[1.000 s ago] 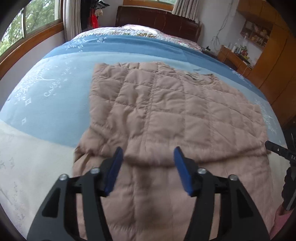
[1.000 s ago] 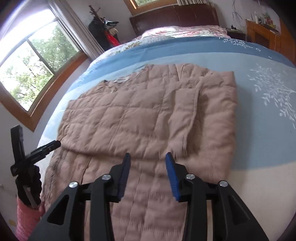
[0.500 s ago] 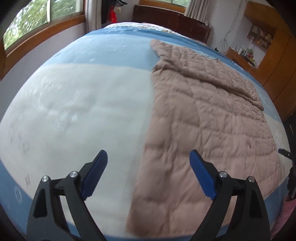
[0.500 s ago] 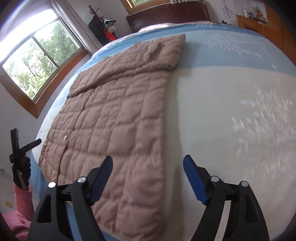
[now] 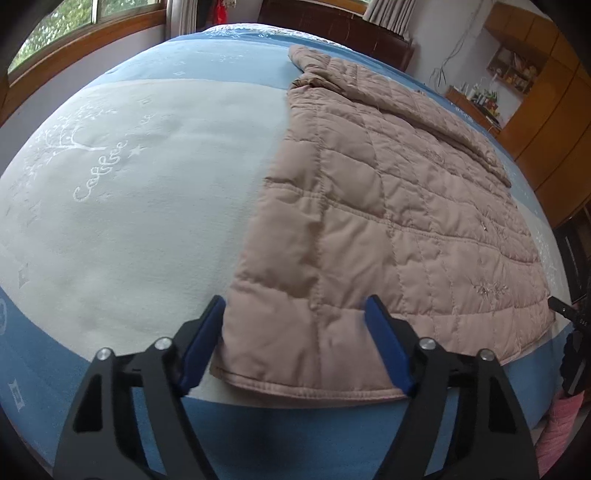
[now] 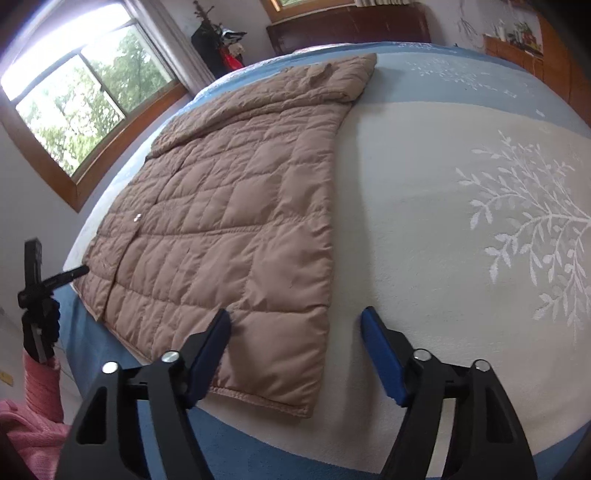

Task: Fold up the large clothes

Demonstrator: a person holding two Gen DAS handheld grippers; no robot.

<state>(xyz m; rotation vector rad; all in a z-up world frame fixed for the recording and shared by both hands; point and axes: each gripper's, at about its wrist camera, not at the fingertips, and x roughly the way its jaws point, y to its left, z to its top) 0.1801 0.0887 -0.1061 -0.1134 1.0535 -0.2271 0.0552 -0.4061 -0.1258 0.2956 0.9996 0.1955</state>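
A tan quilted jacket (image 5: 388, 206) lies flat on the bed, its sleeves folded in near the far end and its hem toward me. My left gripper (image 5: 295, 347) is open wide, low over the hem's left corner, with the fabric lying between its blue pads (image 5: 201, 347). In the right wrist view the same jacket (image 6: 229, 206) stretches away to the left. My right gripper (image 6: 297, 352) is open too, and the hem's right corner lies between its fingers. Neither gripper holds the cloth.
The bed cover (image 5: 110, 221) is cream and blue with white tree prints (image 6: 535, 236). A window (image 6: 74, 96) lines the left wall. A dark headboard (image 6: 347, 26) stands at the far end and wooden cabinets (image 5: 546, 110) at the right. A gloved hand with a pink sleeve (image 6: 38, 321) shows at the left edge.
Both grippers have pulled back from the jacket's folded middle to the corners of the near hem. Their jaws have spread wider.
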